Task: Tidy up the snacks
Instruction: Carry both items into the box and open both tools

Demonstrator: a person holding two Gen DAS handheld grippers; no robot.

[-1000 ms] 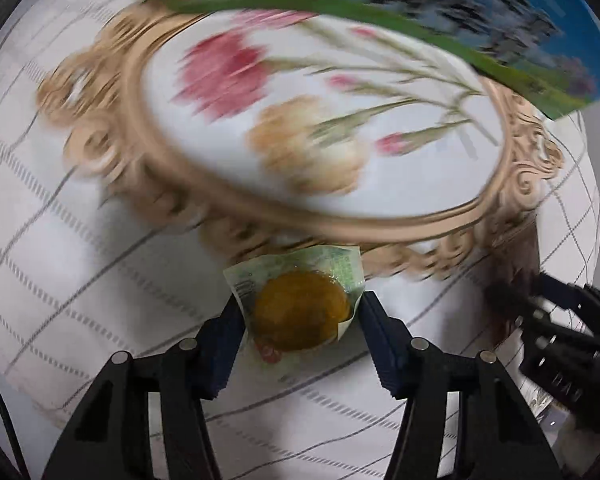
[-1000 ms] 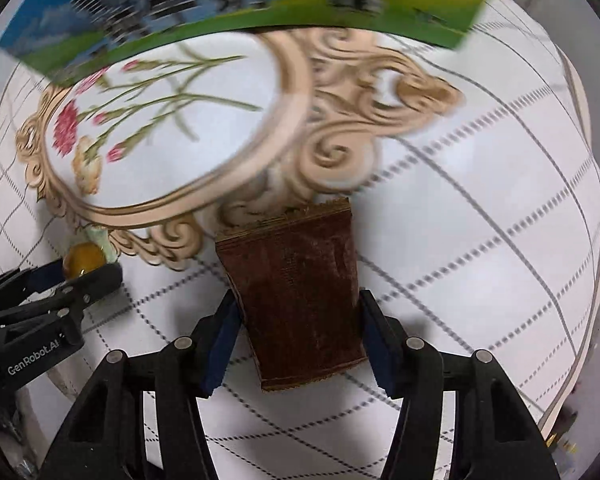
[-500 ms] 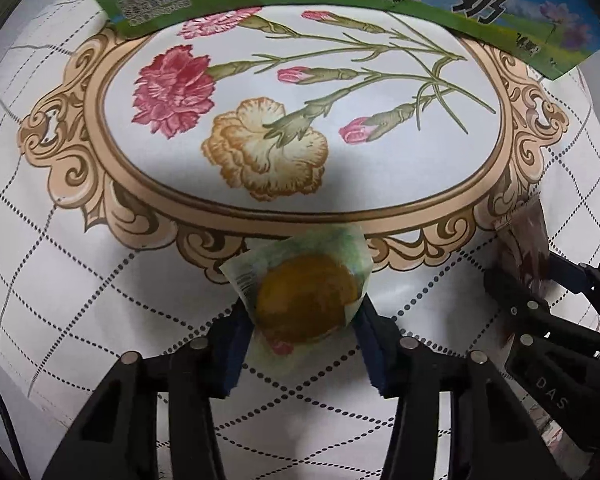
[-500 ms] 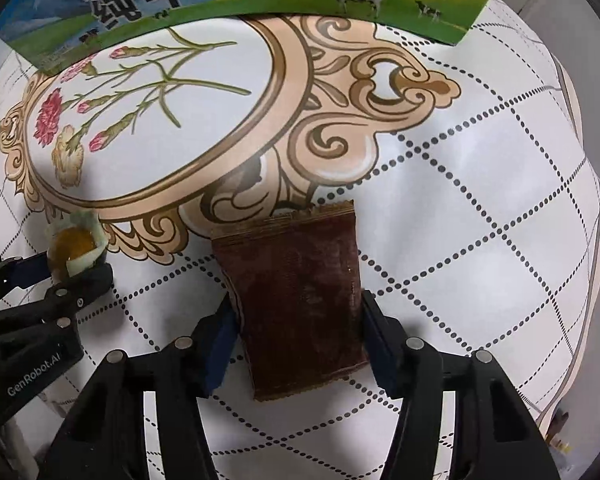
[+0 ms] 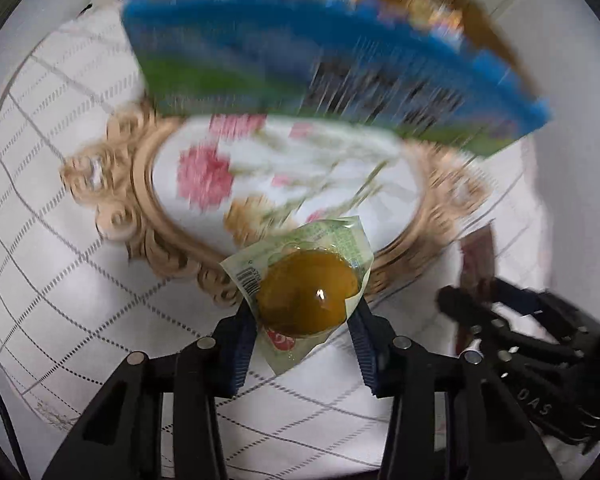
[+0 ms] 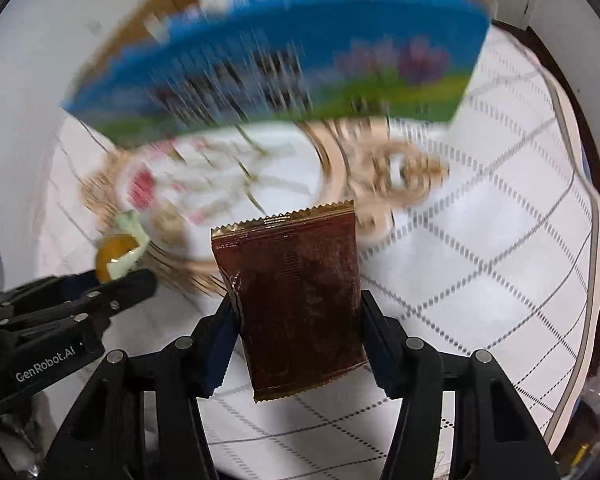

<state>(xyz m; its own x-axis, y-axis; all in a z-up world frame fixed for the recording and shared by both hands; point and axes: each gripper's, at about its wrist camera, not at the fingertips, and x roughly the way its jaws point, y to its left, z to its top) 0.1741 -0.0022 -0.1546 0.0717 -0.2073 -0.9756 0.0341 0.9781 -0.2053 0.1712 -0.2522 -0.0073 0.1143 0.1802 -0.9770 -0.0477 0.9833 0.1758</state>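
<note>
The blue carton (image 6: 276,64) stands ahead on the patterned tablecloth (image 6: 480,240), and either snack may hit its near wall. The right gripper (image 6: 296,312) pinches the brown sachet (image 6: 292,304) only at its edges, so it may slip; the left gripper (image 5: 304,320) clamps the jelly cup (image 5: 306,292) above the cloth.

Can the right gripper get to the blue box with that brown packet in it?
Probably yes. The right gripper is shut on the brown packet, and only bare tablecloth lies between it and the blue box.

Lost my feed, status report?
Left hand-held gripper shut on jelly cup. Right hand-held gripper shut on brown packet. Blue-green box ahead.
</note>
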